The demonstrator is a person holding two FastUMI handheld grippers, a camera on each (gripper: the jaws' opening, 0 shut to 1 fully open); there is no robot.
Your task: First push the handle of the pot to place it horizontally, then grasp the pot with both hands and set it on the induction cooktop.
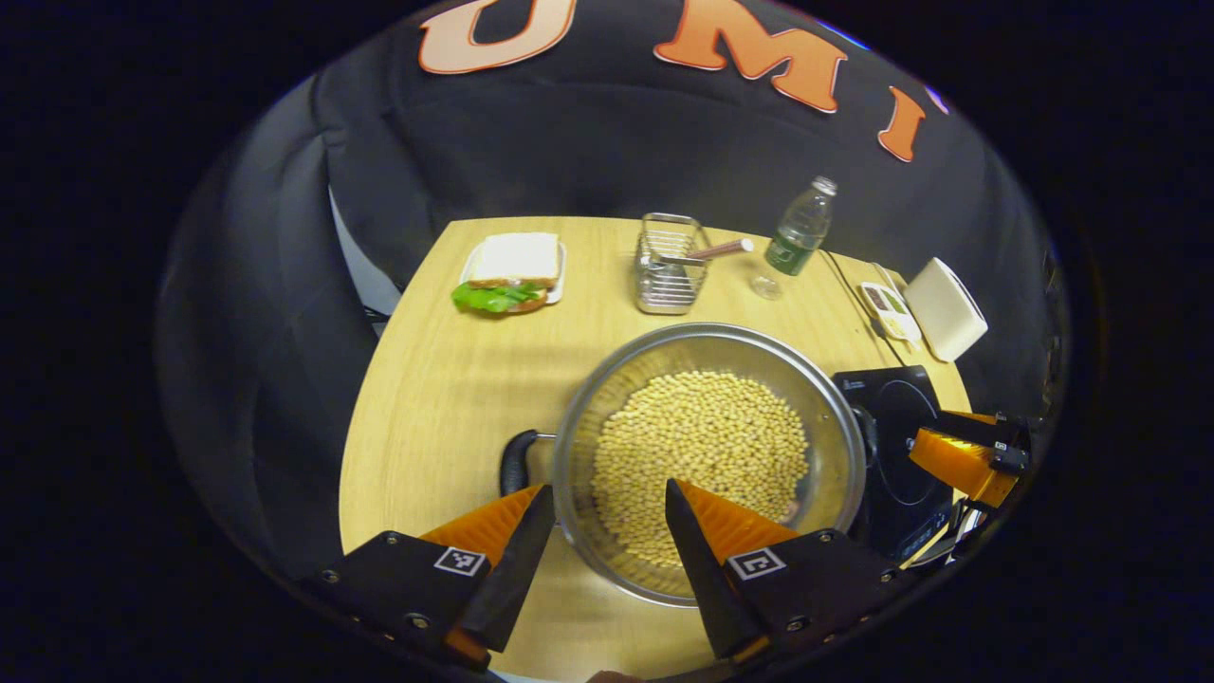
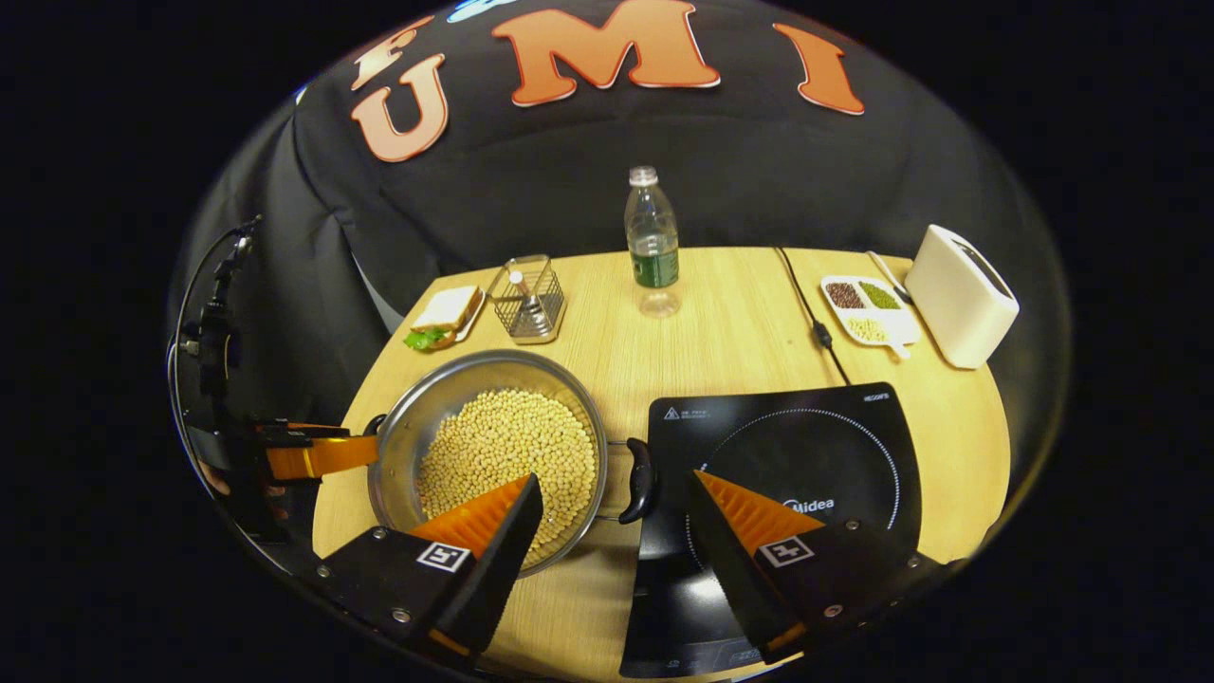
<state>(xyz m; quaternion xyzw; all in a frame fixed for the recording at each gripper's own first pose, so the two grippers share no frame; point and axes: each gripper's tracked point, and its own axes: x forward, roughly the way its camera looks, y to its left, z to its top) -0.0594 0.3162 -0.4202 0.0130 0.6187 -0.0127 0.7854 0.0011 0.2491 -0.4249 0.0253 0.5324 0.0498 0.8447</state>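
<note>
A steel pot [image 1: 836, 446] full of soybeans [image 1: 707, 436] stands on the wooden table [image 1: 436, 379]. Its two black handles point left and right: one [image 1: 517, 462] by my left gripper, the other [image 2: 640, 479] by my right. My left gripper [image 1: 609, 507] is open, one finger outside the rim next to the handle, the other over the beans. My right gripper [image 2: 615, 498] is open too, and its fingers straddle the pot's right handle. The black induction cooktop [image 2: 806, 446] lies just right of the pot [image 2: 398, 446]. The right gripper [image 1: 967, 460] also shows past the pot.
At the table's back are a sandwich on a plate [image 1: 512, 270], a wire basket [image 1: 671, 266] holding a utensil, a water bottle [image 2: 652, 242], a small tray of beans [image 2: 868, 308] and a white toaster [image 2: 960, 294]. A black cable [image 2: 806, 304] runs to the cooktop.
</note>
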